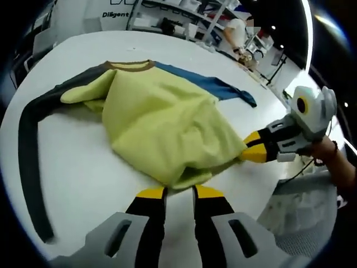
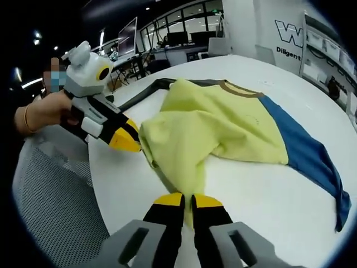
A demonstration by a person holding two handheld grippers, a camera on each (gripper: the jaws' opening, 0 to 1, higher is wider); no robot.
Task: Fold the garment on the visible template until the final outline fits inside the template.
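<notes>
A long-sleeved garment [image 1: 162,117] lies on the white table [image 1: 83,167]. It has a yellow-green body, a brown collar [image 1: 131,66], a dark grey sleeve [image 1: 28,139] and a blue sleeve [image 1: 212,84]. The body is bunched and lifted at its near hem. My left gripper [image 1: 179,192] is shut on one point of that hem. My right gripper [image 1: 254,148] pinches the hem a little farther along. In the right gripper view the right gripper [image 2: 187,200] holds a yellow fold of the garment [image 2: 223,128], and the left gripper [image 2: 131,142] grips the garment's edge from the left. The blue sleeve [image 2: 307,151] trails to the right.
The table's rounded edge [image 2: 97,184] runs close below both grippers, with a grey mesh surface [image 2: 56,195] beyond it. A hand [image 2: 44,111] holds the left gripper. Shelves and a person [image 1: 237,33] stand past the far side of the table, and desks with monitors [image 2: 167,39] behind.
</notes>
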